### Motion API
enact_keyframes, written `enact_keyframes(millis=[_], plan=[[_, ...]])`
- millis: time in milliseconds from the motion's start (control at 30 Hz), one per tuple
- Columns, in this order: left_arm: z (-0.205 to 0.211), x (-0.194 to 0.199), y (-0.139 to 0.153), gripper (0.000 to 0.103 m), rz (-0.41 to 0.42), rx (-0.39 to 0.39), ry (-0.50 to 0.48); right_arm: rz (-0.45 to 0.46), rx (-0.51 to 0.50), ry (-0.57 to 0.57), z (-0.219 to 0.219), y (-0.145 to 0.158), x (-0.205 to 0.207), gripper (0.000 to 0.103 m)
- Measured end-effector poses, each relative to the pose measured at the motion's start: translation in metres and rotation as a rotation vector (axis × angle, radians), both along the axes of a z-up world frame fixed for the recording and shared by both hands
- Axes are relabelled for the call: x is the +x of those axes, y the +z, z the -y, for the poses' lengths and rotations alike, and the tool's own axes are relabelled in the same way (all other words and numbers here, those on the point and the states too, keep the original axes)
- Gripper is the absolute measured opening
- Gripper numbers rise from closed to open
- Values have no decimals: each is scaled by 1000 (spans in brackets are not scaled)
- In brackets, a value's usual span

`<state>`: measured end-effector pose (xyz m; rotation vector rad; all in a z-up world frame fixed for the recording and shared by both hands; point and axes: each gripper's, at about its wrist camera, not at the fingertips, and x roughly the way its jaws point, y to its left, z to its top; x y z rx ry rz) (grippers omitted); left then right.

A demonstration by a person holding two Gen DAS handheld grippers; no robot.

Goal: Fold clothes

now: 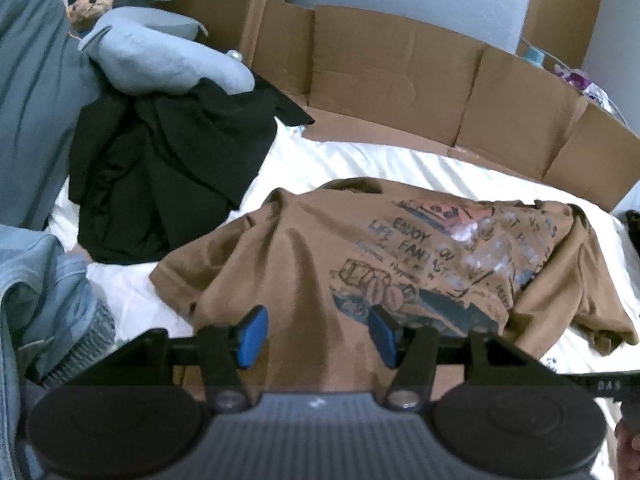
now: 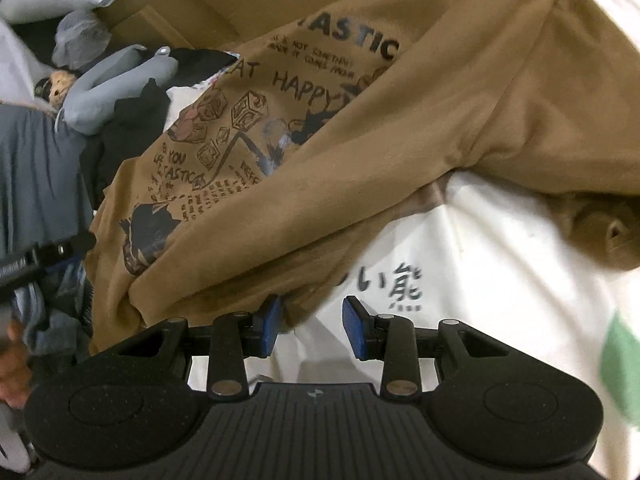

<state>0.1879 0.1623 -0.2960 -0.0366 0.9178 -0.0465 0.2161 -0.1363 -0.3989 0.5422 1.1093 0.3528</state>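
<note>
A brown T-shirt [image 1: 360, 256] with a dark printed graphic lies crumpled on the white sheet [image 1: 360, 164]. My left gripper [image 1: 316, 336] is open, its blue pads [image 1: 252, 336] wide apart just above the shirt's near part, and brown cloth shows in the gap. In the right wrist view the same brown T-shirt [image 2: 360, 128] fills the upper frame. My right gripper [image 2: 315, 326] is open at the shirt's lower edge. That edge reaches its left pad [image 2: 272, 322], while the right pad is over bare white sheet [image 2: 500, 280].
A black garment pile [image 1: 168, 168] and a grey-blue garment [image 1: 160, 60] lie at the back left, with a teddy bear [image 1: 90, 4] behind. Denim [image 1: 44, 280] sits at the left edge. Cardboard sheets [image 1: 400, 80] line the far side. The sheet carries printed characters [image 2: 404, 290].
</note>
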Motion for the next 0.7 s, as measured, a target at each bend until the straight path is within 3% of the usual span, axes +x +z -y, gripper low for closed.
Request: enact_keyframes(millis=[400,467,700], plan=[[-16,-7,-5,59,-5,-4,36,-70,44,-82,-4,-10,11,39],[-20,-6,-5,59,-8,-2,51,-76,57,-74,-3,-11,13,0],[-33,-8,-2,59,-15,40,83,-83,82,-50,8,0,4,0]])
